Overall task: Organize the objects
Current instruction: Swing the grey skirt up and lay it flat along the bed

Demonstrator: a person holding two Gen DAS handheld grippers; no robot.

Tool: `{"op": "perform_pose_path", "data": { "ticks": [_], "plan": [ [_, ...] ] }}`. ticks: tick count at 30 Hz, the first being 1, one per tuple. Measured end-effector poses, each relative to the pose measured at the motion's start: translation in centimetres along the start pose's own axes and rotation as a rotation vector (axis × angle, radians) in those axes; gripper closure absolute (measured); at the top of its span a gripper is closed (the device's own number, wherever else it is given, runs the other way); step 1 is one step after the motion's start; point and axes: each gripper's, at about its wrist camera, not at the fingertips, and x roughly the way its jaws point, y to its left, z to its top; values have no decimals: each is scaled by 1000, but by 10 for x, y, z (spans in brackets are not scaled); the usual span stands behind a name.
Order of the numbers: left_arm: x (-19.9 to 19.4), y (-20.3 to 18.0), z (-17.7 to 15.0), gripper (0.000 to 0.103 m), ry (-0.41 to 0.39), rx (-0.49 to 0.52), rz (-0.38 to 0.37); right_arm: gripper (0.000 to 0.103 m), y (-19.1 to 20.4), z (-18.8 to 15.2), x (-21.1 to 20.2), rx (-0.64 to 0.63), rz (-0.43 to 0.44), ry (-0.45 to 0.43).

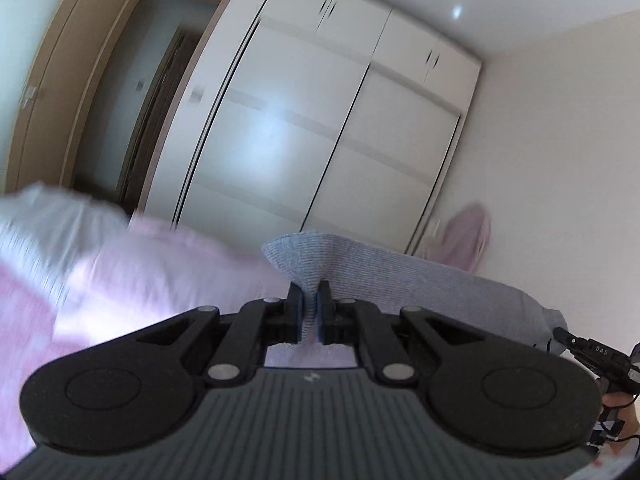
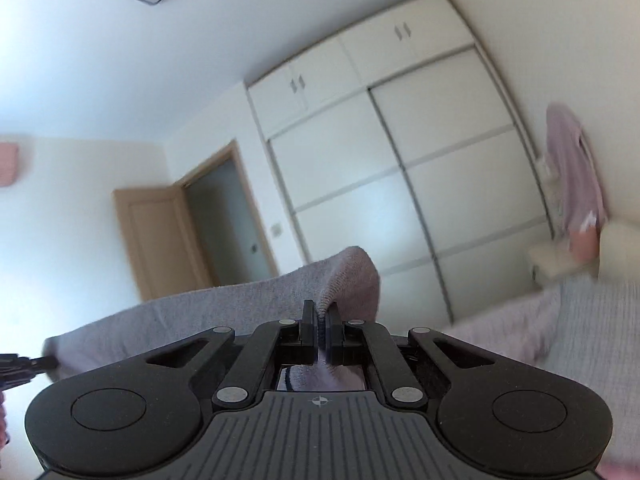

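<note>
A grey-blue knitted cloth is stretched in the air between both grippers. My left gripper is shut on one corner of it; the cloth runs off to the right toward the other gripper's tip. In the right wrist view the same cloth looks grey-lilac, and my right gripper is shut on its other corner, with the cloth running left to the left gripper's tip. Both grippers point roughly level, high above the bed.
A pink bedspread lies below at the left, with a white blurred fabric. A white wardrobe fills the far wall, beside a wooden door. A pink garment hangs at the right wall.
</note>
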Motion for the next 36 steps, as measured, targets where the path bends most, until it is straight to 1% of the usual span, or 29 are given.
{"op": "perform_pose_path", "data": {
  "ticks": [1,3,4,5,6,7,8,9,10,11,12,13,14,15,17,18,19,20,21,23,24,26,28,31,33,34,36],
  "plan": [
    [-13,7,-20,99,46,-4,21,103,4,-16,-20,17,-2,29],
    [-37,18,-62,99,172,-31,60,103,11,-50,-61,45,-17,117],
    [-47,23,-84,99,250,-35,79,103,16,-69,-82,56,-38,180],
    [-55,30,-107,99,345,-41,99,103,19,-88,-103,83,-65,245],
    [-63,38,-131,95,449,-43,128,103,22,-111,-121,117,-92,323],
    [-69,46,-155,94,545,-42,195,103,24,-135,-138,140,-119,430],
    [-76,55,-177,95,620,-41,256,103,26,-158,-152,154,-157,565],
    [-86,66,-197,95,680,-47,297,102,26,-184,-162,174,-207,725],
    [-98,75,-213,95,727,-65,343,99,27,-211,-171,182,-263,899],
    [-104,83,-223,95,760,-89,385,96,30,-233,-180,161,-311,1007],
    [-108,90,-230,95,775,-119,414,89,32,-250,-188,132,-343,1102],
    [-111,95,-233,95,779,-143,432,77,31,-264,-193,115,-366,1179],
    [-108,101,-233,94,776,-154,444,73,31,-273,-196,101,-389,1226],
    [-105,102,-233,94,770,-155,449,70,33,-278,-201,90,-415,1222],
    [-103,98,-234,93,765,-145,439,66,24,-276,-203,141,-451,1162],
    [-100,96,-235,87,761,-143,428,64,18,-274,-203,192,-467,1126],
    [-94,95,-240,84,761,-146,412,62,11,-270,-194,231,-482,1094],
    [-82,100,-248,80,767,-152,400,62,6,-270,-191,267,-491,1059],
    [-74,103,-256,80,779,-159,396,60,-7,-270,-177,297,-497,1036],
    [-57,108,-274,80,811,-166,383,60,-17,-277,-166,331,-518,1025],
    [-50,112,-287,80,829,-159,381,60,-19,-281,-163,335,-515,1026],
    [-33,115,-305,79,865,-146,371,60,-18,-290,-155,327,-509,1018],
    [-18,120,-322,78,902,-140,375,60,-21,-303,-144,318,-485,1020],
    [2,125,-345,76,948,-99,383,60,-28,-327,-120,266,-459,1036],
    [14,127,-357,71,966,-63,386,60,-29,-340,-100,209,-430,1051],
    [19,129,-361,70,969,-55,389,60,-30,-348,-91,176,-412,1061],
    [29,134,-368,65,961,-45,396,60,-29,-363,-73,115,-369,1080]
  ]
}}
